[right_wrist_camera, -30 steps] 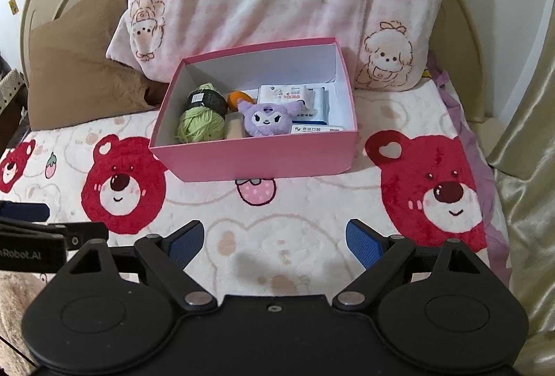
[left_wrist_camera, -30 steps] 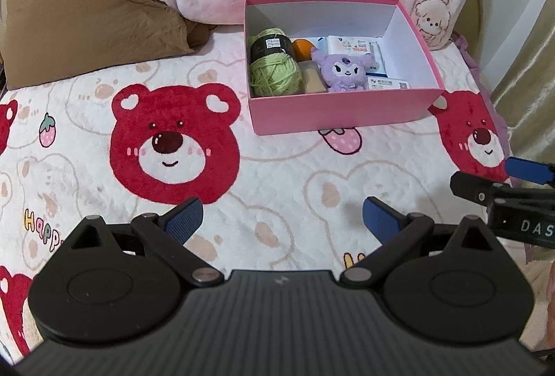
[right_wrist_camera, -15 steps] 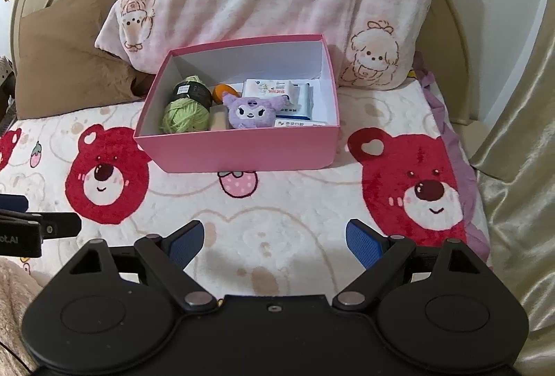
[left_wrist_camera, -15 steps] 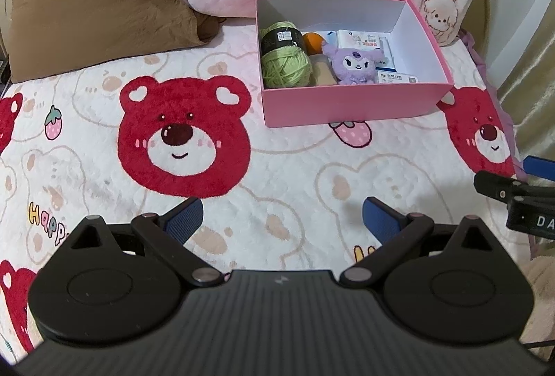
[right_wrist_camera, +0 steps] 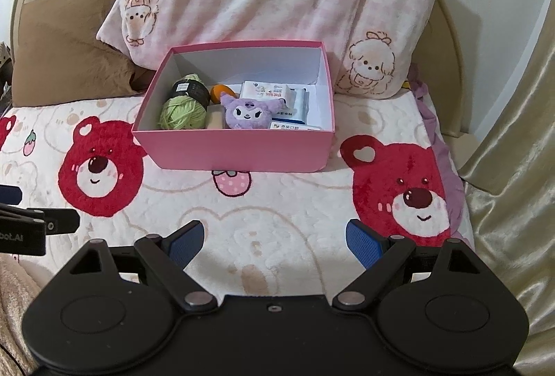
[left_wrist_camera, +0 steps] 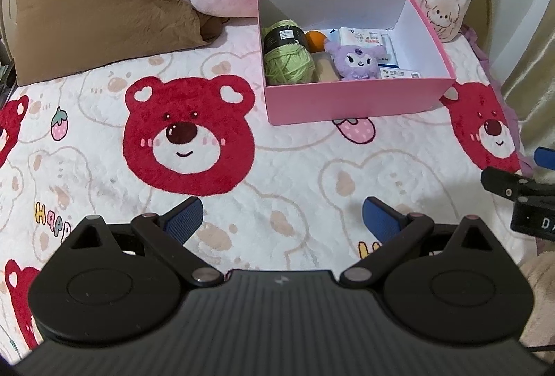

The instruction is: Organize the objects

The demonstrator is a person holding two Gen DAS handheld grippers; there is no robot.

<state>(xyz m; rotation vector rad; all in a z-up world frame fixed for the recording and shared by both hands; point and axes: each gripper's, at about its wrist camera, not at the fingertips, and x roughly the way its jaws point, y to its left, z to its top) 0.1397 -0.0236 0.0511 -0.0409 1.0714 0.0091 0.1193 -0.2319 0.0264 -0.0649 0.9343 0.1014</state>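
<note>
While both tongs (left_wrist_camera: 281,214) (right_wrist_camera: 274,242) gape empty, a careless reach could tip the light box (right_wrist_camera: 239,150) on the soft bed (right_wrist_camera: 277,202).

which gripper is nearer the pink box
Neither clearly. The left gripper and right gripper both hang open over the blanket, well short of the pink box, apart from it.

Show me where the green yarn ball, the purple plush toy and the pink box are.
green yarn ball (left_wrist_camera: 287,67), left wrist view, on the wound yarn below its black label.
purple plush toy (right_wrist_camera: 247,114), right wrist view, on its face.
pink box (right_wrist_camera: 239,150), right wrist view, on its front outer wall.
</note>
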